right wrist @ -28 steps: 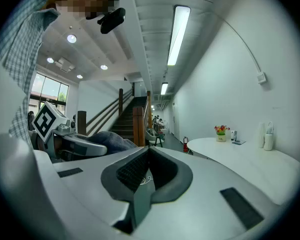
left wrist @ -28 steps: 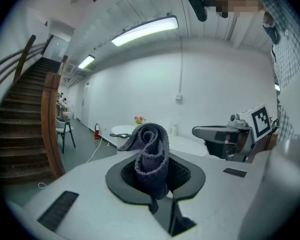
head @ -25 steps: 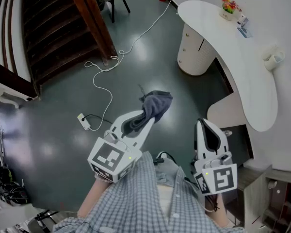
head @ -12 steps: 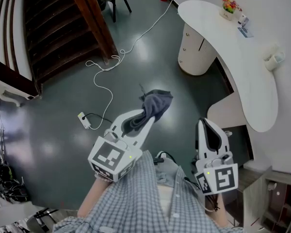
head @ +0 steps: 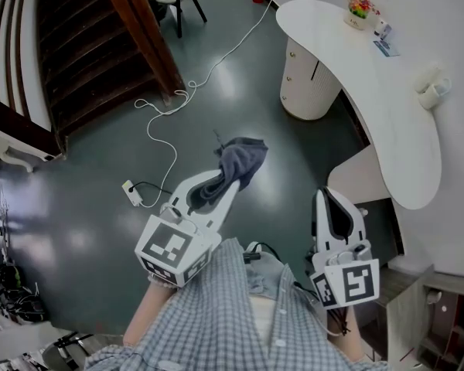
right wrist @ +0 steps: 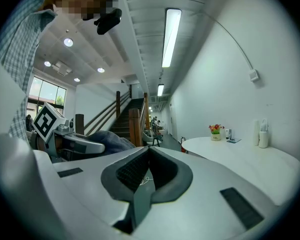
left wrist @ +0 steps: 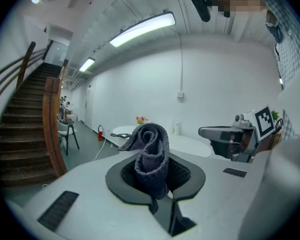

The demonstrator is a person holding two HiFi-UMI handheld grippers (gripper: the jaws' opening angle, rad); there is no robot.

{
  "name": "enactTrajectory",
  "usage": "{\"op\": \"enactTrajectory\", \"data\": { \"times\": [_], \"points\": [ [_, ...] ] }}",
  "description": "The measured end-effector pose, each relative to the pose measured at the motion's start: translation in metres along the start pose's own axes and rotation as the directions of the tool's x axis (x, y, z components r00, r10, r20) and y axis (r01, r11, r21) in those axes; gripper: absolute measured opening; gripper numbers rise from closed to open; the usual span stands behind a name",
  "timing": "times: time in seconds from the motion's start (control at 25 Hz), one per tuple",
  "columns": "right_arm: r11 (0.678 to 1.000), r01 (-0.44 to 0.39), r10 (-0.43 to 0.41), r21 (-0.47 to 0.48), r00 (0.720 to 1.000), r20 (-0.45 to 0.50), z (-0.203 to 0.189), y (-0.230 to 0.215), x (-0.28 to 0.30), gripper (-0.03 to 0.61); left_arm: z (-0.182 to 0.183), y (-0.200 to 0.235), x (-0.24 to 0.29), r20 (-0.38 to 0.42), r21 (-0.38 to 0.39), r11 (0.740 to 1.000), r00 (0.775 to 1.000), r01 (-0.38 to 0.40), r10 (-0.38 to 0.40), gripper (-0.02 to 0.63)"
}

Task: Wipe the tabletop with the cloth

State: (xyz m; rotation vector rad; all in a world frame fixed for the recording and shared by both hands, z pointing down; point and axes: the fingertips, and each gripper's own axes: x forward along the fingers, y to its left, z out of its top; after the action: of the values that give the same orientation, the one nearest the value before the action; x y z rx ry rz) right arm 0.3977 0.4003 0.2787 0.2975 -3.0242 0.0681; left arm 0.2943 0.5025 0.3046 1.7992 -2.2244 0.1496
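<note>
Since a second ago my left tongs [head: 221, 181] have drifted a little to the left in the head view, carrying the cloth [head: 240, 159] along; the right tongs [head: 336, 209] sit about where they were. The left tongs are clenched on the dark grey cloth, which stands up between the pads in a rolled fold and spills past the tips. It hangs in the air over the grey floor [head: 85, 184], well apart from the white curved tabletop [head: 387, 107] off to the right. The right tongs are closed with nothing between them. A small pot of flowers [head: 358, 10] stands near the tabletop's far end, and a white cable [head: 166, 141] trails across the floor.
</note>
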Motion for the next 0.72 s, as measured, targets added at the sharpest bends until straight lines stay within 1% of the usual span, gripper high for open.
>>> {"op": "enactTrajectory", "data": {
  "times": [0.36, 0.56, 0.72],
  "points": [
    [1.000, -0.006, 0.006, 0.005, 1.000, -0.011, -0.006, -0.016, 0.000, 0.009, -0.002, -0.007, 0.016, -0.007, -0.003, 1.000, 1.000, -0.003, 0.003, 0.057],
    [1.000, -0.001, 0.001, 0.009, 1.000, -0.016, -0.010, -0.023, 0.017, 0.009, 0.001, 0.006, 0.031, -0.012, 0.012, 1.000, 1.000, -0.002, 0.002, 0.057],
    [1.000, 0.007, -0.007, 0.013, 1.000, -0.014, -0.010, -0.030, 0.043, 0.009, 0.005, 0.025, 0.051, -0.012, 0.034, 0.999, 1.000, 0.020, -0.020, 0.057]
  ]
}}
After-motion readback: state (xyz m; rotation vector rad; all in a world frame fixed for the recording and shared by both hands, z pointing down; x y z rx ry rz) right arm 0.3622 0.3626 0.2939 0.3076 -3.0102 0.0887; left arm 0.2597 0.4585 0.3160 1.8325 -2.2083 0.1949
